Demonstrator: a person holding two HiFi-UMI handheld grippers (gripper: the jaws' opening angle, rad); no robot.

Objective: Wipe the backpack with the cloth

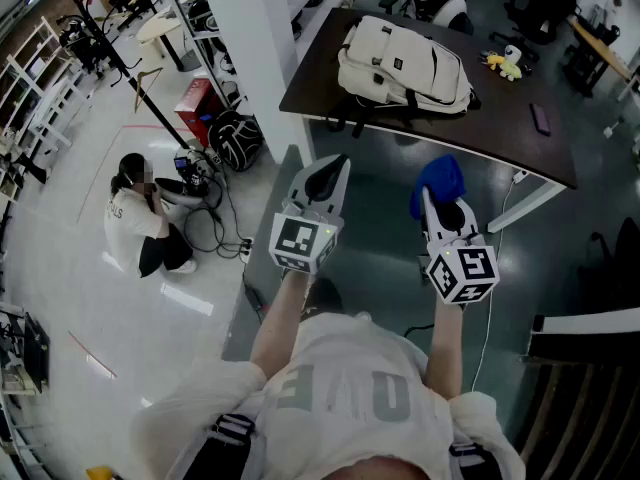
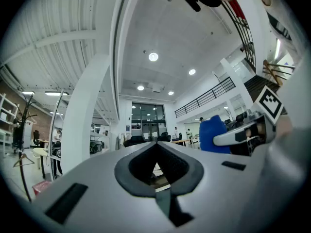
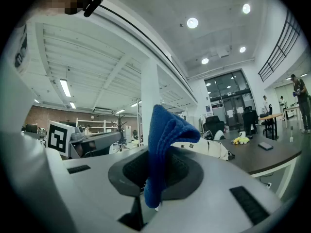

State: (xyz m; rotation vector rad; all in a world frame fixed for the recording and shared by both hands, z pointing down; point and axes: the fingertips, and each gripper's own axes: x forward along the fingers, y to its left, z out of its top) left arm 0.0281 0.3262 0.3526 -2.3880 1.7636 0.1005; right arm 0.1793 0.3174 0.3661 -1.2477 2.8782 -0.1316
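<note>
Dark table (image 1: 500, 138) w/ 1 backpack (image 1: 405, 63); right gripper (image 1: 441, 202) clamps 1 blue cloth (image 1: 440, 176), left gripper (image 1: 328, 170) closed, empty.

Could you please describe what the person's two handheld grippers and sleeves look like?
The left gripper and right gripper are white-grey plastic shells tapering to fingers with dark pads. Each carries a white cube with black square markers. The person wears a white short-sleeved T-shirt.

Right gripper (image 3: 155, 171) shut on blue cloth (image 3: 163, 144); cloth folded, standing up between the jaws, lower end hanging at the jaw base. Beyond, white backpack (image 3: 210, 148) lying on dark table (image 3: 272, 158), well apart from cloth. Yellow toy (image 3: 239, 140) farther along table. Marker cube (image 3: 59, 137) at left.
</note>
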